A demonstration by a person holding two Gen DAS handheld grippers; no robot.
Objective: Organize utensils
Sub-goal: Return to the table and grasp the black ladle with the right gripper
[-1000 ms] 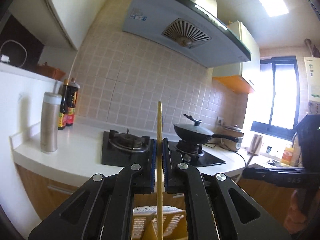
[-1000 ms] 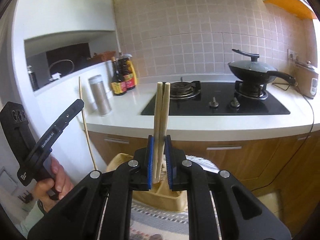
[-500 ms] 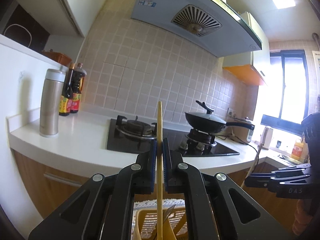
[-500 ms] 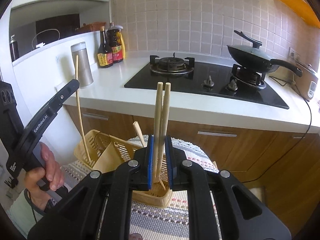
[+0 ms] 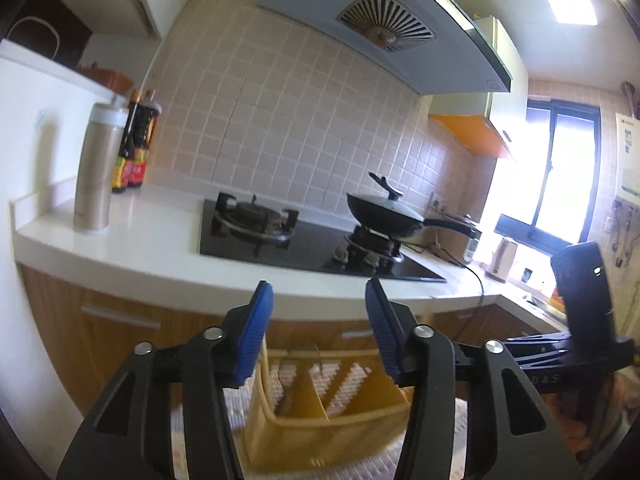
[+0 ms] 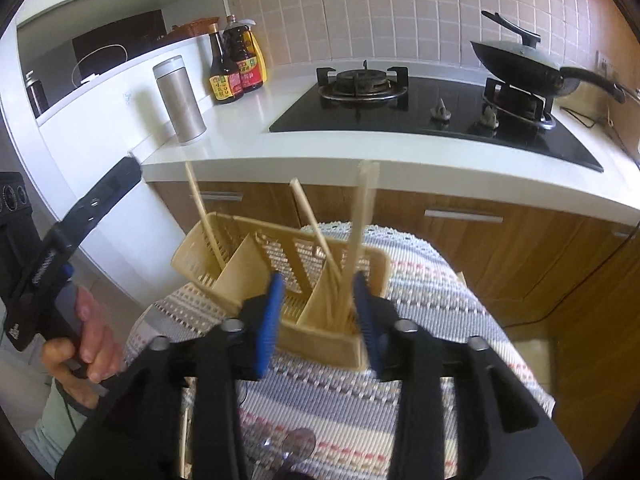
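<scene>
Two grippers are both showing their blue fingers spread wide apart, and neither one is holding anything. The left gripper (image 5: 319,332) is hanging above the yellow basket (image 5: 320,424), and the right gripper (image 6: 318,312) is hanging just over the near side of the same basket (image 6: 320,340). The basket is sitting on a striped mat (image 6: 400,400) in front of the wooden cabinets (image 6: 500,248). Thin walls are splitting the basket into several parts. One chopstick (image 6: 202,216) is leaning in the far left part. Another chopstick (image 6: 314,232) is leaning in the right part, crossing next to a pair of chopsticks (image 6: 358,232) that is standing almost straight up in that part, a bit blurry. Up on the white counter (image 6: 240,140), a silver flask (image 6: 180,100) is standing near two sauce bottles (image 6: 236,68). A black stove (image 6: 432,116) is sitting in the counter, and a black pan (image 6: 520,68) with a lid is resting on its right burner. A person's hand (image 6: 86,348) is gripping the handle of the left gripper.
</scene>
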